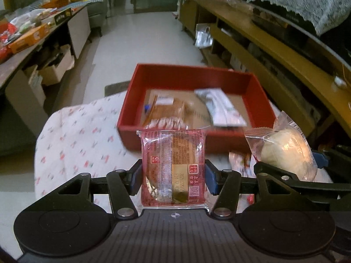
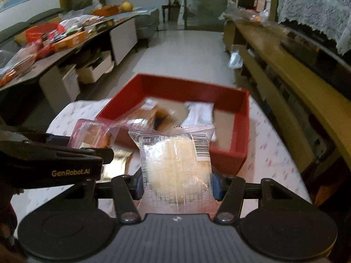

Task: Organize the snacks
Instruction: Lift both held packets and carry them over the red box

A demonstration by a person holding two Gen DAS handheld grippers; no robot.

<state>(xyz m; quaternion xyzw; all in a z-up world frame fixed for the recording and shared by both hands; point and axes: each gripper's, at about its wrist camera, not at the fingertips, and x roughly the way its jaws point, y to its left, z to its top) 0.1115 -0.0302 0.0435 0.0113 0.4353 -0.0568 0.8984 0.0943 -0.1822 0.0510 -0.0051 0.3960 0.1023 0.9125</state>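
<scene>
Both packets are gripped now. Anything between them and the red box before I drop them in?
Nothing visible blocks either. The red packet and pale bun packet hang just short of the red box's near wall, which they must clear.

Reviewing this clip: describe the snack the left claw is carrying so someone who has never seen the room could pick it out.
Start at the red tray on the white patterned tablecloth; just short of its near wall, two claws each hold a packet. The left claw grips the pink-red printed snack packet, flat and square with a QR code. Its neighbour, the clear-wrapped pale round bun in the right claw, has no red print.
</scene>
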